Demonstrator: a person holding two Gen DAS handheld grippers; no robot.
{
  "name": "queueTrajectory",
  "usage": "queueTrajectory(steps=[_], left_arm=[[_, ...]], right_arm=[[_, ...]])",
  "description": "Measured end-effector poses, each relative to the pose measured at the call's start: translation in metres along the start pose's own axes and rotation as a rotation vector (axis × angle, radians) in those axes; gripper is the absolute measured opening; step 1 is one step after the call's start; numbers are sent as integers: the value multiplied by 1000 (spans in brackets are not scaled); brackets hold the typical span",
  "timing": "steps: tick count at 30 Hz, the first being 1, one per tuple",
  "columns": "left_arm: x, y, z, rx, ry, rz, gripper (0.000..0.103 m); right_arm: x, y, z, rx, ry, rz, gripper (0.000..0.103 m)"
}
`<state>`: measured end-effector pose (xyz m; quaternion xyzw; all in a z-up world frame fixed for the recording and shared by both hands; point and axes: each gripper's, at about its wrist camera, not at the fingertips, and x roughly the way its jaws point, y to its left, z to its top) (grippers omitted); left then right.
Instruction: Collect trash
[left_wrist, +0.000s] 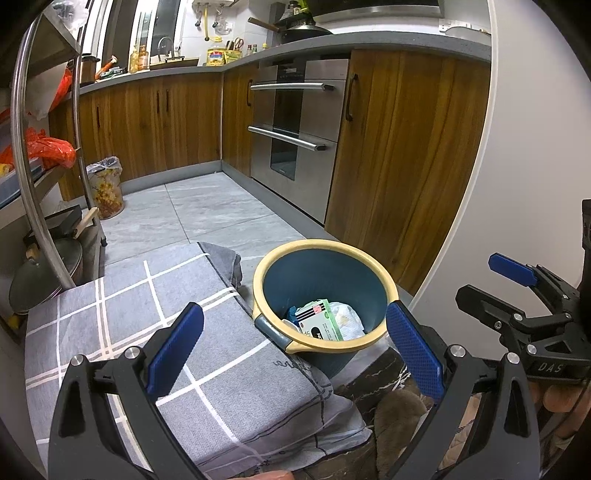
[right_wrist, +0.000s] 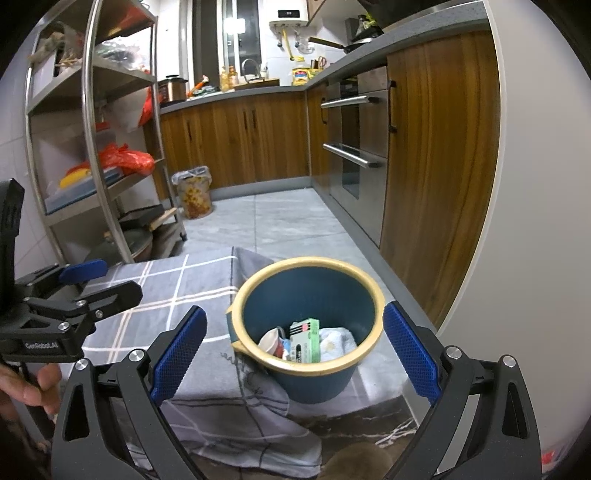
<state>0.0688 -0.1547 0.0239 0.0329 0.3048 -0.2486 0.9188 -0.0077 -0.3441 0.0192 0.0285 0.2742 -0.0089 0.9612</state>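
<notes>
Bin (right_wrist: 306, 306) upright, mouth up, green box (right_wrist: 306, 341) inside on end.

The bin (right_wrist: 303, 328), which sits ahead of the right claw (right_wrist: 293, 354) between its spread fingers, shows only the top layer of its load: a green and white box (right_wrist: 306, 341) with print too small to read, a cup (right_wrist: 271, 341) half tucked behind the near rim, and a pale crumpled wrapper (right_wrist: 336, 341), with whatever lies under them out of sight. Below that claw, a brown furry thing (right_wrist: 356, 461) is cut by the picture's bottom edge and cannot be told. Off to its left, the left claw (right_wrist: 92, 278) shows side-on, its gap uncertain here, and the hand (right_wrist: 29, 387) holding it is cut by the left edge.
</notes>
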Motion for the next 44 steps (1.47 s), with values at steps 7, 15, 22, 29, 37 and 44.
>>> queueTrajectory(steps=[7,15,22,29,37,44], left_arm=[[0,0,1,-1,1,-3,97],[0,1,1,0,6,-5,97],[-1,1,1,0,7,-7,97],[0,1,1,-1,7,-13,97],[0,4,1,-5,8,-28,97],[1,5,0,-8,18,-19,97]], right_arm=[[0,1,-1,2,-1,1,96],[-1,1,-1,5,-2,-2,96],[-1,2,-1,1,-1,-1,96],[0,1,-1,3,0,0,96],[-1,5,0,1,3,2,96],[-1,4,-1,2,1,1,96]])
